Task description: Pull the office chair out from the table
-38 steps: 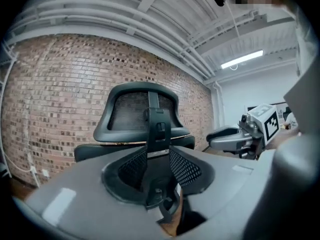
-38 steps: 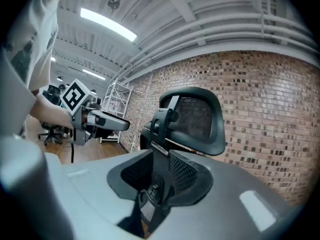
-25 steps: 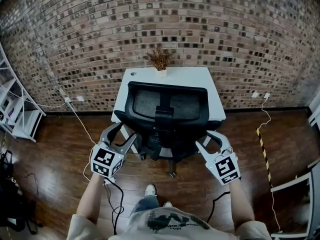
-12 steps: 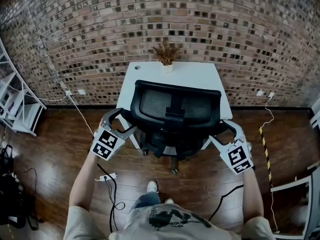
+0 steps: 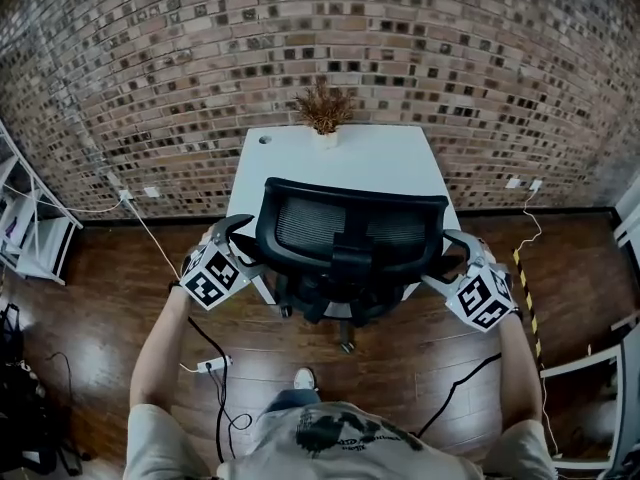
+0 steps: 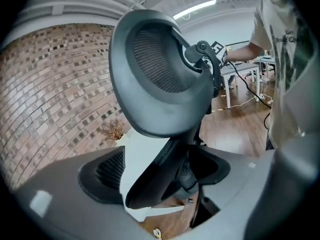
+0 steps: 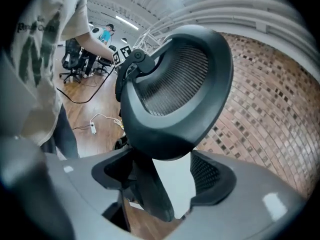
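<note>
Brick wall, wood floor (power strip there)

Place: office — open workroom
Signs: brick wall, wood floor, white table, mesh chair — other chairs behind

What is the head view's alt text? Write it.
A person holds the left gripper and right gripper at either side of a black mesh-backed office chair pushed in at a white rectangular table. Their jaws have just been opening, with chair parts between them, ungripped.
</note>
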A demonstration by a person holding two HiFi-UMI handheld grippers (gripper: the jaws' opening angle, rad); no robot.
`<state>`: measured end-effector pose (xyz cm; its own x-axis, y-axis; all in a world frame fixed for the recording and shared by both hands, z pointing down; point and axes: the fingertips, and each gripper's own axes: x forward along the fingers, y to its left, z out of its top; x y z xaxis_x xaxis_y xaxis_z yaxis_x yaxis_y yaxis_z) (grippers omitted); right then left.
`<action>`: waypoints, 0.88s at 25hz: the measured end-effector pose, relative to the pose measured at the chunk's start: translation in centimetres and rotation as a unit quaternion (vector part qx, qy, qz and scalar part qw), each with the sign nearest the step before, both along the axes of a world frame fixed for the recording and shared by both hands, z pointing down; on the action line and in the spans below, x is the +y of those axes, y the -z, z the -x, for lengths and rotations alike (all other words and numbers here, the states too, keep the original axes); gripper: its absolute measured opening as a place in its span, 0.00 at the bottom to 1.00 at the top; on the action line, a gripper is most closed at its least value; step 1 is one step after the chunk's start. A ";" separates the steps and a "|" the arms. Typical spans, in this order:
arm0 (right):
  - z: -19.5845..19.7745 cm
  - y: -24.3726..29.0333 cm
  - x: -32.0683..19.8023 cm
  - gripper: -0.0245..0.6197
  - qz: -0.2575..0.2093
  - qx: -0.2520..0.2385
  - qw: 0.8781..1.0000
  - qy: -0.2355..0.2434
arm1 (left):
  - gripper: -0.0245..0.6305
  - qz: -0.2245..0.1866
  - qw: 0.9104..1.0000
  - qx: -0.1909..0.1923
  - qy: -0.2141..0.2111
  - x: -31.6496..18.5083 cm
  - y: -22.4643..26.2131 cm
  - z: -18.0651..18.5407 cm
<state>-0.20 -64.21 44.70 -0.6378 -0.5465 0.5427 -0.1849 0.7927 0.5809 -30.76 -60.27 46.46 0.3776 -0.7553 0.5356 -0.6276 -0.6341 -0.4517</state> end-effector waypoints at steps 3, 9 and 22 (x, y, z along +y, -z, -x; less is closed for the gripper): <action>-0.1 -0.7 -0.2 0.59 0.018 0.017 1.000 0.004 | 0.66 0.017 1.000 0.002 -0.024 -0.4 -0.9 -0.7; 0.6 -3.5 -0.7 0.59 0.032 0.066 0.997 0.013 | 0.65 0.025 0.998 -0.033 -0.046 -0.9 -2.0 -0.4; 0.9 -6.7 -1.8 0.33 -0.028 0.130 0.991 0.008 | 0.52 0.023 0.994 -0.087 -0.067 -0.2 -2.6 -0.2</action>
<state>-1.08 -66.02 51.42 -0.4886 -0.5713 0.6595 -0.0111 0.7598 0.6500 -30.53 -60.48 49.08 0.3727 -0.6775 0.6341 -0.4506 -0.7295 -0.5146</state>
